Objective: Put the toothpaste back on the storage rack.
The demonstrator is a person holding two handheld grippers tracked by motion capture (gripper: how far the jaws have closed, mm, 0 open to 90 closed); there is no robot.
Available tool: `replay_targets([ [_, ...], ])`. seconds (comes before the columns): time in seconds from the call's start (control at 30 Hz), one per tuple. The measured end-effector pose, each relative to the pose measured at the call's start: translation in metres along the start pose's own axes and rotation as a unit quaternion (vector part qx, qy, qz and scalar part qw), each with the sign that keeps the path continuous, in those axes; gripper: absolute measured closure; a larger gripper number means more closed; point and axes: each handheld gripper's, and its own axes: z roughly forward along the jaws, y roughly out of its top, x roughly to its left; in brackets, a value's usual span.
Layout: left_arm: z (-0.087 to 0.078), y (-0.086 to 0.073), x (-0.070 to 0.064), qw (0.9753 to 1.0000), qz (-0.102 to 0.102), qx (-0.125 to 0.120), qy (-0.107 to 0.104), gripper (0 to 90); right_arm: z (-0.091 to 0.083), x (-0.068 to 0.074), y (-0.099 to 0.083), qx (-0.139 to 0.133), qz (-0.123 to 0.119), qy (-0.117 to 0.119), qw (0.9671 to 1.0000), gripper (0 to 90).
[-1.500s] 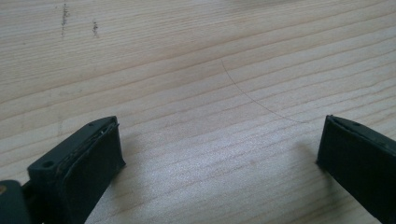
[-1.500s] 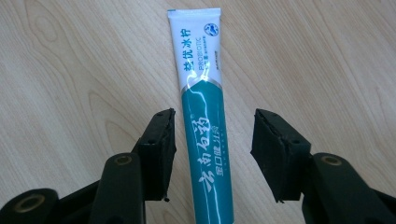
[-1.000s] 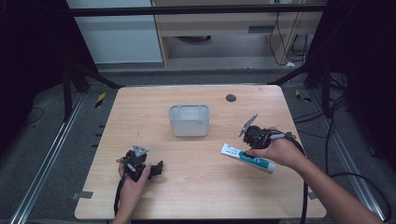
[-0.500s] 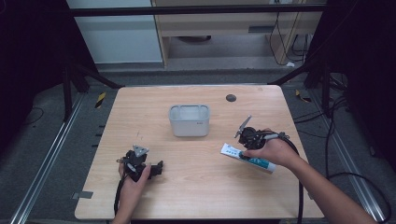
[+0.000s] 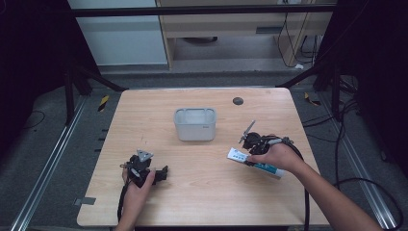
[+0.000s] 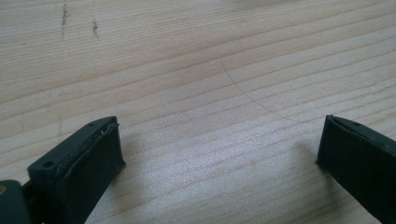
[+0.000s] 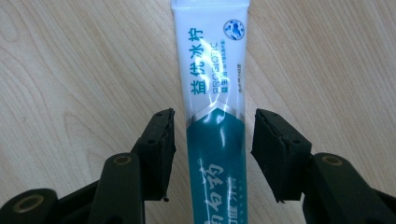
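Observation:
A white and teal toothpaste tube lies flat on the wooden table, right of centre. My right gripper is down over the tube, open, one jaw on each side with small gaps to the tube. A grey plastic bin stands near the table's middle, seemingly empty. At the near left, my left gripper rests low over bare wood, jaws wide open with nothing between them.
A small dark round hole marks the table's far right part. Black cables trail from both grippers off the near edge. Metal rails and floor lie beyond the table's sides.
My right gripper has moved left and down along the tube, settling over its white end. The left gripper has stayed put.

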Motion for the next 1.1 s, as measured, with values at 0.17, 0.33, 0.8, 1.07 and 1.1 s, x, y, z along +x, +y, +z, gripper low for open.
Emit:
replay_targets([
  [0.17, 0.0, 0.0, 0.0, 1.0, 0.0, 0.0, 0.0, 0.0, 0.005, -0.001, -0.001, 0.009, 0.0, 0.003, 1.0, 49.3],
  [0.33, 0.0, 0.0, 0.0, 1.0, 0.0, 0.0, 0.0, 0.0, 0.008, -0.001, 0.0, 0.011, 0.001, 0.004, 0.9999, 49.5],
  [0.8, 0.0, 0.0, 0.0, 1.0, 0.0, 0.0, 0.0, 0.0, 0.013, -0.002, 0.0, 0.021, 0.001, 0.004, 0.9998, 51.9],
  [1.07, 0.0, 0.0, 0.0, 1.0, 0.0, 0.0, 0.0, 0.0, 0.015, -0.002, 0.0, 0.023, 0.0, 0.003, 0.9997, 53.3],
  [1.1, 0.0, 0.0, 0.0, 1.0, 0.0, 0.0, 0.0, 0.0, 0.015, -0.002, 0.0, 0.024, 0.0, 0.002, 0.9997, 53.5],
])
